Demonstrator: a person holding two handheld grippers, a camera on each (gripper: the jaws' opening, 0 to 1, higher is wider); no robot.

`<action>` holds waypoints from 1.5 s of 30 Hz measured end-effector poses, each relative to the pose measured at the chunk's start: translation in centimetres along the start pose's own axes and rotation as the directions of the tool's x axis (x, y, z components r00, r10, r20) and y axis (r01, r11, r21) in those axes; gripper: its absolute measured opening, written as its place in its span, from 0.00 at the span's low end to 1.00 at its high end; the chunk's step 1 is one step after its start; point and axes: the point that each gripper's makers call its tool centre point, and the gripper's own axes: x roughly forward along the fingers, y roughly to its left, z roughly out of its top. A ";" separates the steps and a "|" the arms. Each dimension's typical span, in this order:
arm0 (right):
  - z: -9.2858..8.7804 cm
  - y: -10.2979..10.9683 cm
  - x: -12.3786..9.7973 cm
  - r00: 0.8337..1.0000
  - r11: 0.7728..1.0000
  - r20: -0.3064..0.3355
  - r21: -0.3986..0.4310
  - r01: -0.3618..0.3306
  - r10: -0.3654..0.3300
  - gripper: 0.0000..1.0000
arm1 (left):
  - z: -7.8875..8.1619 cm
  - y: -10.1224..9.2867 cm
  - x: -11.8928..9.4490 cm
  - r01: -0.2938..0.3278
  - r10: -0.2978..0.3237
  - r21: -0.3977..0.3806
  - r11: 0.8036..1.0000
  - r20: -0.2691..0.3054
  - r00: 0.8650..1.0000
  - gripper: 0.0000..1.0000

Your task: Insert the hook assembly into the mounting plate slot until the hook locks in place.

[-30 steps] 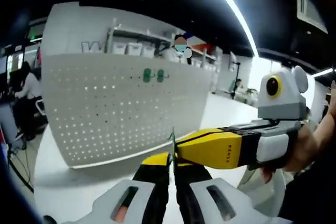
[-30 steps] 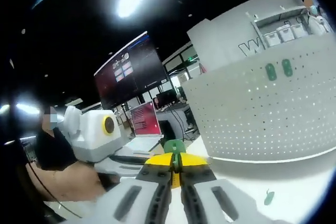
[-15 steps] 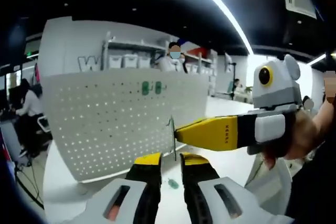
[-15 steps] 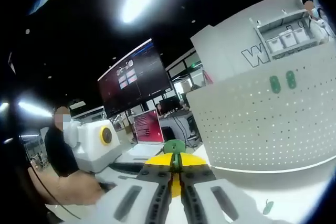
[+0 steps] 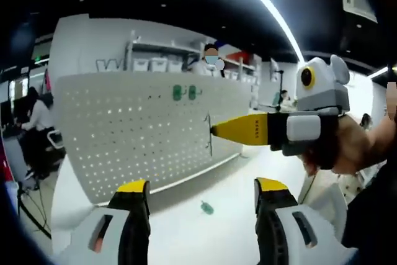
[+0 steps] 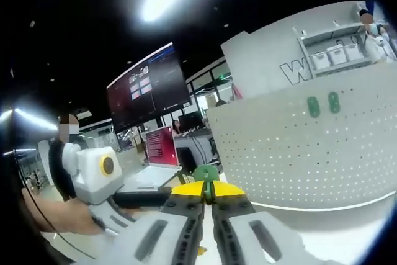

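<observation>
Yellow-tipped left gripper (image 5: 201, 193), pinching half a second ago, now stands spread; our right gripper (image 6: 207, 192) alone clamps the thin green-headed wire hook (image 5: 208, 134), ahead of the white perforated mounting plate (image 5: 142, 134).

Likely an open office or lab, wall screen (image 6: 149, 85), bin shelves (image 5: 155, 60)

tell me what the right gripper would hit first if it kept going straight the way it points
Probably the white perforated pegboard panel: the right gripper, shut on a thin metal hook, points at its face. Depth is unclear, but nothing seems to lie between.
</observation>
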 end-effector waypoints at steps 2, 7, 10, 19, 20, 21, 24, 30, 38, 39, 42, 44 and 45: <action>-0.1 -0.2 0.1 1.000 1.000 -0.002 -0.012 0.004 -0.004 0.00 | 0.1 0.1 -0.1 0.001 -0.001 -0.013 1.000 0.003 1.000 0.79; 0.1 -1.2 0.2 0.999 0.999 0.006 -0.013 0.033 -0.033 0.00 | 0.2 0.9 -0.2 -0.042 0.043 -0.018 0.999 0.007 0.999 0.98; 0.5 -1.6 0.3 0.999 0.999 0.021 -0.014 0.047 -0.047 0.00 | 0.3 0.8 -0.2 -0.035 0.035 -0.026 0.999 0.013 0.999 1.00; 1.6 -4.4 0.7 0.991 0.990 0.059 -0.062 0.125 -0.122 0.00 | -0.1 0.7 -0.1 -0.024 0.025 -0.067 0.997 0.007 1.000 1.00; 1.9 -5.0 0.8 0.988 0.988 0.068 -0.064 0.140 -0.136 0.00 | -0.2 0.7 -0.1 -0.024 0.025 -0.071 0.997 0.007 1.000 1.00; 2.0 -5.5 0.8 0.987 0.986 0.072 -0.070 0.150 -0.145 0.00 | -0.3 0.7 -0.2 -0.023 0.023 -0.077 0.997 0.007 1.000 1.00; 3.1 -7.3 1.0 0.976 0.977 0.099 -0.072 0.199 -0.191 0.00 | -0.6 0.8 -0.2 -0.024 0.024 -0.082 0.996 -0.001 1.000 1.00; 5.6 -11.4 1.4 0.949 0.954 0.159 -0.088 0.288 -0.272 0.00 | -1.2 0.5 0.2 -0.011 0.010 -0.086 0.996 -0.019 1.000 1.00; 8.0 -16.6 0.7 0.903 0.910 0.218 -0.108 0.400 -0.371 0.00 | -1.6 0.7 0.3 -0.023 0.020 -0.087 0.996 -0.037 0.999 1.00; 8.2 -17.0 0.6 0.899 0.906 0.219 -0.109 0.409 -0.380 0.00 | -1.7 0.9 0.3 -0.032 0.028 -0.085 0.996 -0.042 0.999 1.00; 8.8 -18.5 0.4 0.885 0.894 0.231 -0.105 0.437 -0.405 0.00 | -2.0 1.2 0.2 -0.039 0.035 -0.085 0.996 -0.049 0.998 1.00; 9.2 -19.5 0.1 0.873 0.884 0.243 -0.102 0.456 -0.422 0.00 | -2.2 1.3 0.2 -0.043 0.039 -0.089 0.995 -0.052 0.998 1.00; 9.3 -19.8 0.0 0.872 0.882 0.244 -0.102 0.459 -0.425 0.00 | -2.3 1.4 0.2 -0.047 0.042 -0.093 0.995 -0.054 0.998 1.00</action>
